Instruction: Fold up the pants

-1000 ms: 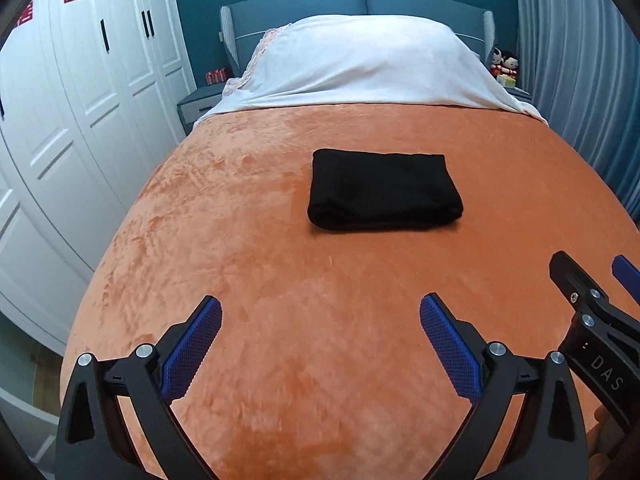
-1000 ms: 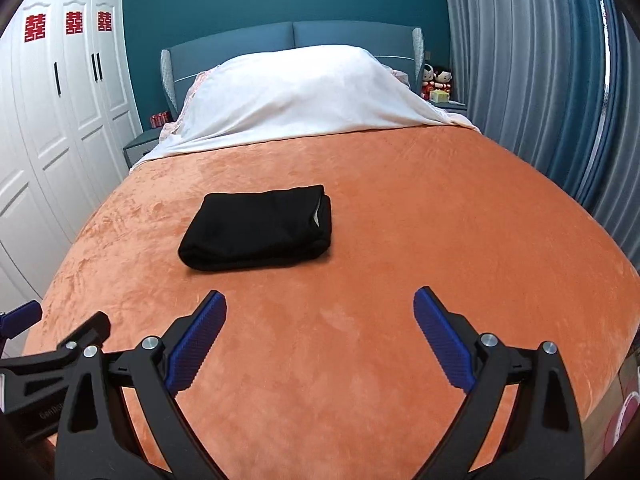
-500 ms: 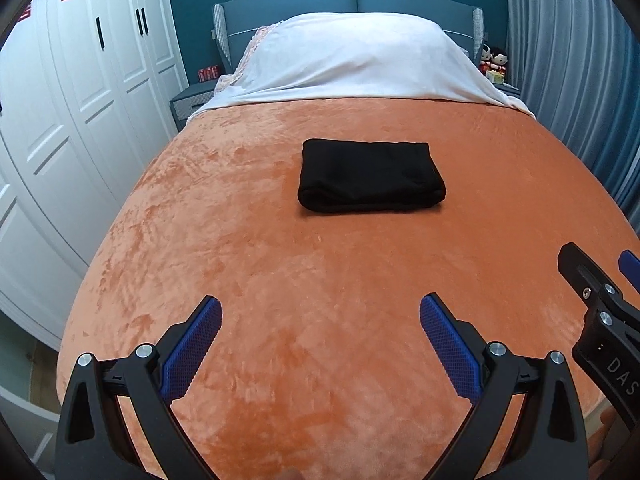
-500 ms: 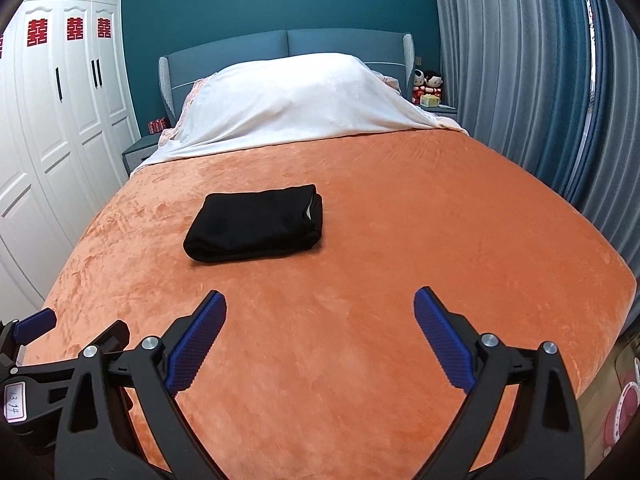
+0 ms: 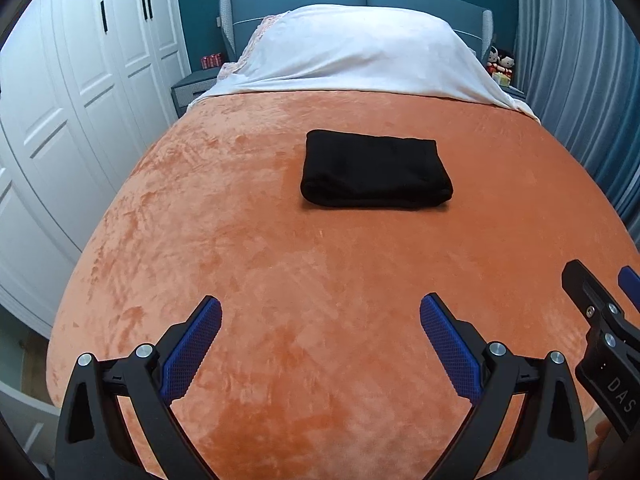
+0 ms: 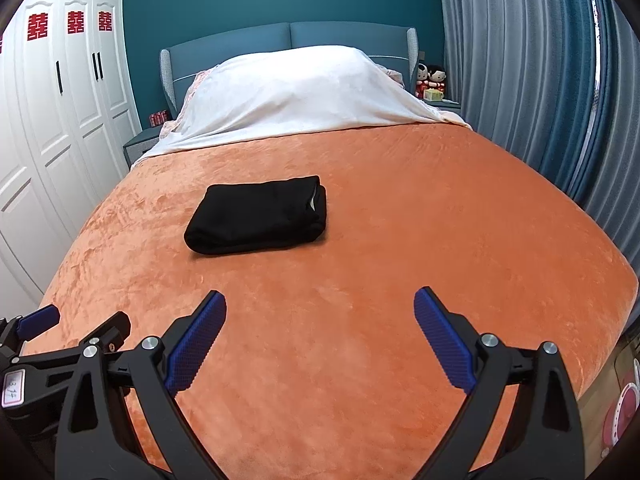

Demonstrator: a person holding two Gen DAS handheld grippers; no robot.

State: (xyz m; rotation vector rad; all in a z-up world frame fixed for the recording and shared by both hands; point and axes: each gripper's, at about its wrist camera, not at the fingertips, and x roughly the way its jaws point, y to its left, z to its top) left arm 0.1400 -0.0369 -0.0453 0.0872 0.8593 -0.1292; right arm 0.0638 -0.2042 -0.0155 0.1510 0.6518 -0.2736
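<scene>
Lying folded into a compact black bundle mid-bed, the pants [image 5: 376,174] are looking finished, both the left gripper [image 5: 320,334] and right gripper [image 6: 320,330] hovering nearby, jaws wide and empty, likely needing no further fold.

Right tool [image 6: 320,312] spread wide, empty, above the near end of the orange bed [image 6: 400,240]. Folded black pants [image 6: 260,216] lie flat mid-bed, well apart from it. Left tool [image 6: 80,328] pokes in at lower left. White cover [image 6: 304,92] by the headboard.
</scene>
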